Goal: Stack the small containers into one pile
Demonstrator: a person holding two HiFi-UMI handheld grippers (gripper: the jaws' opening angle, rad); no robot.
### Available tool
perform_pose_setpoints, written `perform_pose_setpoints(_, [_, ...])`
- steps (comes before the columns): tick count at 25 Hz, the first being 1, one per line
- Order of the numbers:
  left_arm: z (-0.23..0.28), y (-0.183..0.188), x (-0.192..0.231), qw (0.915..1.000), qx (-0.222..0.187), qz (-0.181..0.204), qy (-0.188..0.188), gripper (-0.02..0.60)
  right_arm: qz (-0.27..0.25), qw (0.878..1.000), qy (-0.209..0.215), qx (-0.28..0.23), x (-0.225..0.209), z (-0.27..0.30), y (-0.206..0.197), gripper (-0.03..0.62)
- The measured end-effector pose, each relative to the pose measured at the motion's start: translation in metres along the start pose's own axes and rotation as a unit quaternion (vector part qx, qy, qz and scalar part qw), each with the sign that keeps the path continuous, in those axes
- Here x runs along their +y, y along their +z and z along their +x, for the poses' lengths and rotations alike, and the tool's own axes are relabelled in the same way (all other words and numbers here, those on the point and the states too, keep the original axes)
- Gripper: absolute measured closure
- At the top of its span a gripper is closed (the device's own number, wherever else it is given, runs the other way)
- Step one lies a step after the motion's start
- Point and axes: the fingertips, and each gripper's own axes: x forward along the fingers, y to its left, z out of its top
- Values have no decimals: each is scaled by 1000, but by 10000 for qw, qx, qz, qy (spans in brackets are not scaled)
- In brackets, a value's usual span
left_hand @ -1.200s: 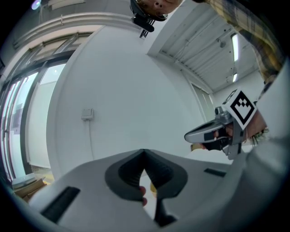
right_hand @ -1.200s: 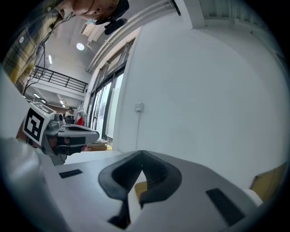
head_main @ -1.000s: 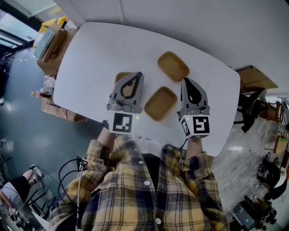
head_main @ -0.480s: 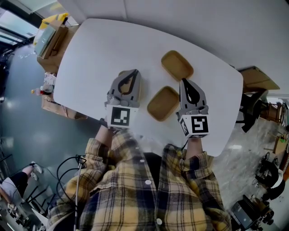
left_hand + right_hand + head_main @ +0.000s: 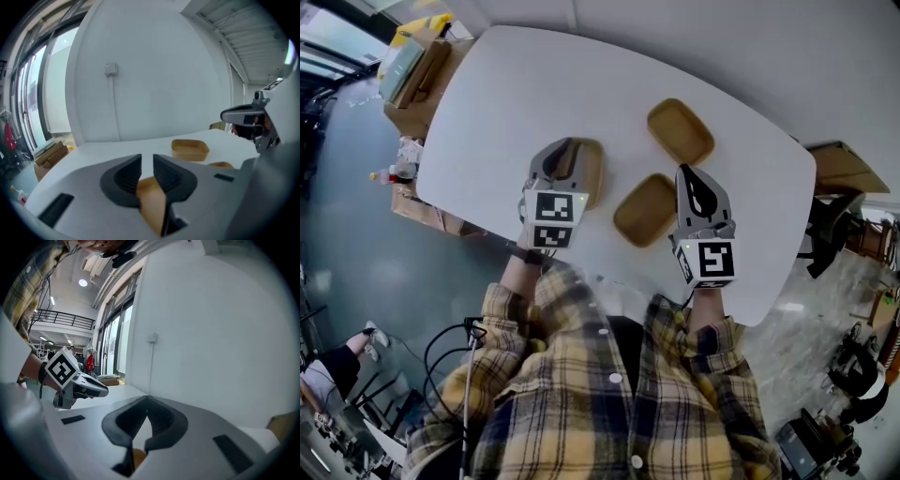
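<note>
Three shallow tan containers lie apart on the white table (image 5: 497, 103). My left gripper (image 5: 563, 150) hangs over the left rim of the near-left container (image 5: 587, 173). Its jaws are opening a crack, and in the left gripper view (image 5: 146, 165) that container's tan wall (image 5: 152, 199) shows low in the gap, with no pad pressing on it. The middle container (image 5: 645, 209) lies just left of my right gripper (image 5: 692, 174), whose jaws (image 5: 146, 403) are shut on nothing. The far container (image 5: 680, 131) stands alone beyond them (image 5: 190, 149).
The table's near edge runs just in front of my hands. Cardboard boxes (image 5: 411, 73) stand on the floor at the left, another box (image 5: 836, 164) and a dark chair (image 5: 827, 230) at the right. A white wall rises behind the table.
My left gripper has shifted left, from above the near-left container's middle to its left rim, and tipped more steeply down. The right gripper and the containers have stayed put.
</note>
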Motion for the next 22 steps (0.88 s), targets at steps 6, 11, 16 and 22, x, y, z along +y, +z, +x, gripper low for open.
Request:
perform_pose_setpoints(6, [12,-39,14,9955,829,-436,-117,396,-20,9999,91,85,8,1,-4,579])
perform_pose_setpoints(11, [20,-74,22,9874,1459,-587,-158,351,-65,9997,191,159,13,-1,-7,579])
perform_pose_setpoints(16, [25,-114,35,9780,1954,-726,81,351,-96,9993,286,207,19,-2,-9,579])
perform_pose_setpoints(22, [26,-147,39,9663,2429,-853,-79,353,-123,9989,367,264,30,2,-11,579])
